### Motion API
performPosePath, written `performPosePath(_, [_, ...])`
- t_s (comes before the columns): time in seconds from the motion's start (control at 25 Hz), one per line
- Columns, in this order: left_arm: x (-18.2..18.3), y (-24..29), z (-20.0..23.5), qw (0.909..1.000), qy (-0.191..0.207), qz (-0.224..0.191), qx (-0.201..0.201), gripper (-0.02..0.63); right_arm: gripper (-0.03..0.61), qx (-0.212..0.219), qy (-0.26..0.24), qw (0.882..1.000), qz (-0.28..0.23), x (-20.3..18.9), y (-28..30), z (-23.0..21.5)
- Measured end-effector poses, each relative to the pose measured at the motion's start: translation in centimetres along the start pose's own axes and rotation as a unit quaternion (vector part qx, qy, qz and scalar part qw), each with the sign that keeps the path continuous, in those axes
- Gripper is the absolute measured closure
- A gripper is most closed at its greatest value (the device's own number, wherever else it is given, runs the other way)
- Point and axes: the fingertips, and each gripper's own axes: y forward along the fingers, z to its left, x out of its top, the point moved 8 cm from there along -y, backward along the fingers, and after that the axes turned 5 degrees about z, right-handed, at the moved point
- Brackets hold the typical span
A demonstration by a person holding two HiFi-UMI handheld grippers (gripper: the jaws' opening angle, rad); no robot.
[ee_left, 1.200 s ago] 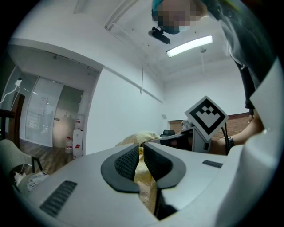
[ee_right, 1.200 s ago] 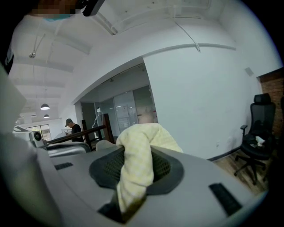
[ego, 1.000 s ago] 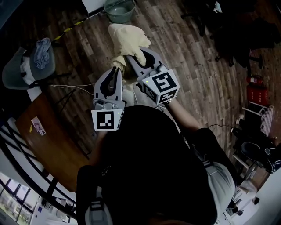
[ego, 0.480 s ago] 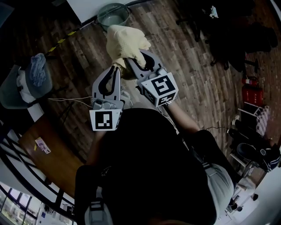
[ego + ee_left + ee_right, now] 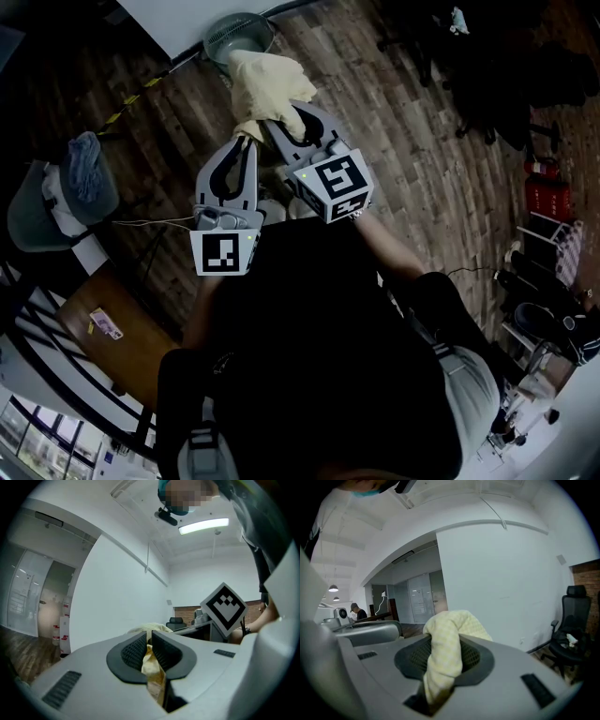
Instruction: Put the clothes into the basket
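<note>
Cloth, pale yellow, is held off the floor by both grippers at once; in the head view it sits at about 12 o'clock from the person, bunched above the two sets of jaw tips. Its upper edge overlaps the near rim of the basket, a grey-green round tub on the wood floor at 12 o'clock, just below a white panel. Whether cloth and rim touch cannot be told. Far left, at 9 o'clock: a grey chair with a blue garment lying on it. Below that, at 8 o'clock, a brown tabletop. Left gripper points toward 12 o'clock, marker cube facing the camera. In the left gripper view its ribbed pads are clenched on a thin fold of the yellow fabric, which runs down through the slit between them, and the other gripper's marker cube shows at 3 o'clock. Right gripper lies just beside the left one, angled toward 11 o'clock, tips close to the left gripper's. In the right gripper view its pads grasp a thicker roll of the same checked fabric, which bulges over the top of the jaws and hangs down between them. An office chair stands at 3 o'clock there. Far right in the head view, at 3 o'clock: a red object, too small to identify.
</note>
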Motion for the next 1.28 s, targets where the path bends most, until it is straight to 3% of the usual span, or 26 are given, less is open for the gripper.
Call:
performPosePath(0.32, [0.1,5.3,0.5,0.9992,0.004,0.013,0.037,0.574,0.469,0.032,-0.003,0.999,0.012,0.9,3.3,-5.6])
performPosePath(0.68, [1.8,15.3,0.2,0.9941,-0.009,0.002,0.108,0.574,0.468,0.107,-0.021,0.994,0.03,4.0,8.3,-14.2])
performPosePath(1.28, [2.6,25.8,0.0,0.9742,-0.033,0.0,0.223,0.574,0.466,0.174,-0.055,0.982,0.047,8.4,15.8,-26.0])
